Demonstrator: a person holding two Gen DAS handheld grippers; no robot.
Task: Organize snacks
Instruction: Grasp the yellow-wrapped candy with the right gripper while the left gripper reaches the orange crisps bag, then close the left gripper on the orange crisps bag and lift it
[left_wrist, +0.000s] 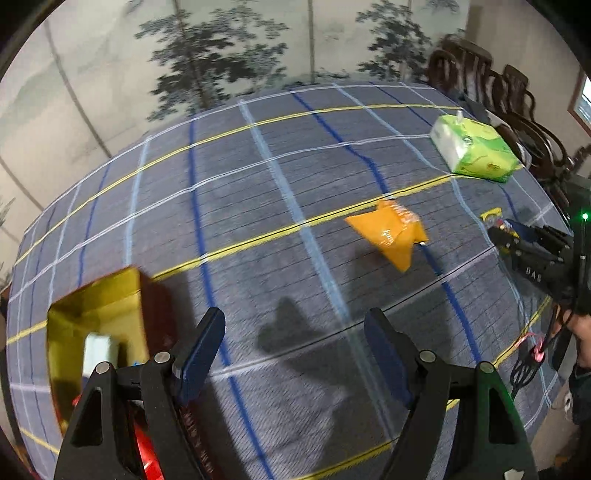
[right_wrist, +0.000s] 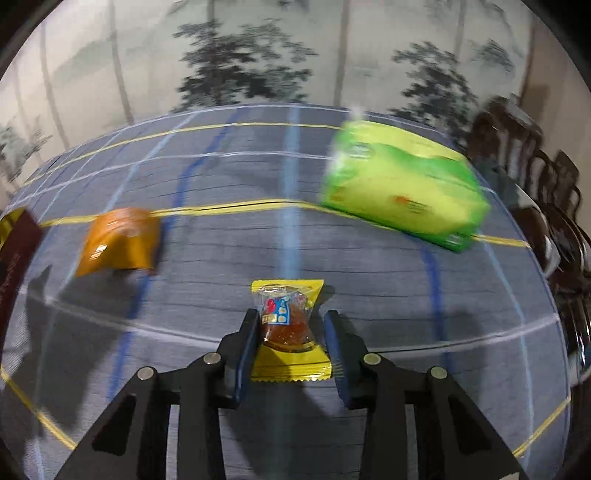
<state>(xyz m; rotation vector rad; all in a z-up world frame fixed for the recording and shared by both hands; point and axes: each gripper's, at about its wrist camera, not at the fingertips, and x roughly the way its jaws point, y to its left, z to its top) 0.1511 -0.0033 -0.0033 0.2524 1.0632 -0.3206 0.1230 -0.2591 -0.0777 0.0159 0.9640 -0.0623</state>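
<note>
While the right gripper (right_wrist: 290, 334) carries a small yellow candy packet (right_wrist: 286, 325) pinched between its pads, the move ahead turns on where the box (left_wrist: 96, 332) lies from it. The packet's long axis runs along the fingers, one crimped end sticking out past the tips, the other back toward the palm; the pads squeeze its clear middle, so it reads as clamped. In the right wrist view only a dark red edge of the box shows at the far left, so the drop point is well off to the gripper's left, across the counter (left_wrist: 295, 155). The left gripper (left_wrist: 295, 332) has its fingers spread wide with nothing between them, and it sits just beside the box, whose gold inside holds a pale packet already. An orange packet (left_wrist: 389, 232) lies loose on the counter between the two hands, ahead and to the right of the left gripper, nearer to it than to the box; likely the left's next pick. A green tissue pack (left_wrist: 476, 149) sits far back right, well apart from the snacks. Both views are blurred, so fine contact on the packet's right side is hard to confirm.
</note>
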